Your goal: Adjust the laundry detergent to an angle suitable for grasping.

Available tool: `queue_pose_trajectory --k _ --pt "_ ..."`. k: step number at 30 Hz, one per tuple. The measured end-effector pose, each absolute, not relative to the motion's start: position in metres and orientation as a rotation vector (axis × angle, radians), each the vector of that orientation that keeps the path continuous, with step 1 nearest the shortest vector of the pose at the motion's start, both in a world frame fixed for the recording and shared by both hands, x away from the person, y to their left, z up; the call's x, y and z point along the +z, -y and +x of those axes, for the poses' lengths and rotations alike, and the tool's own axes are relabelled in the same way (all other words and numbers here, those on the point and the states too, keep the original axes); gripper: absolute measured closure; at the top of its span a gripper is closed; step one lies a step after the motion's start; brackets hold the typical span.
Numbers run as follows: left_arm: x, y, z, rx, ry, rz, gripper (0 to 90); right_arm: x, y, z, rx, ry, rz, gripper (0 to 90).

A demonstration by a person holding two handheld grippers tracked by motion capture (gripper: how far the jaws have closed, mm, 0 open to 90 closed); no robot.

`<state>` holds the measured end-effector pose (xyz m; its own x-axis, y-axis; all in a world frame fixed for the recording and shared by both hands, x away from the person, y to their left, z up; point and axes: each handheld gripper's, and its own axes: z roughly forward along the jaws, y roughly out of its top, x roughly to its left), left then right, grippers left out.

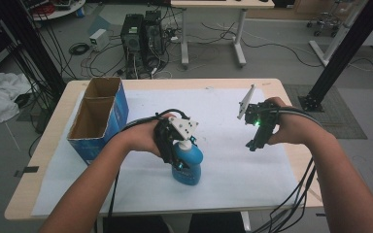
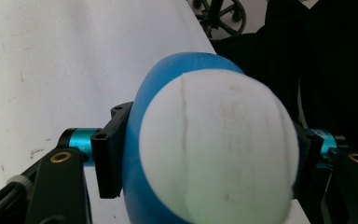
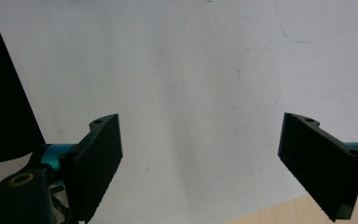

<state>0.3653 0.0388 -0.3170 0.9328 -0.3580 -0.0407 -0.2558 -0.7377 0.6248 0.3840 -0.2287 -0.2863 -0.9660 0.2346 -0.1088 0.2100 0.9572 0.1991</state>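
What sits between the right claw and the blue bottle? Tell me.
Nothing visible. The right claw hangs open over bare white paper, and only paper separates it from the blue plastic bottle with a white label, around which the left claw sits.

Left of the blue bottle, an open cardboard box blocks the table's left edge. Right of the bottle, the white sheet lies bare; behind it too, up to the far edge.
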Motion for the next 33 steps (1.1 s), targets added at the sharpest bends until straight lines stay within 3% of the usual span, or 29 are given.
queue_pose_trajectory --k 11,33 --pt "-0.314 -0.044 0.365 -0.186 0.381 2.457 24.4 -0.286 0.227 0.384 0.286 -2.98 0.336 12.8" --pt "-0.3 -0.072 0.36 -0.127 0.275 2.48 20.2 -0.286 0.224 0.385 0.295 -2.977 0.326 12.8"
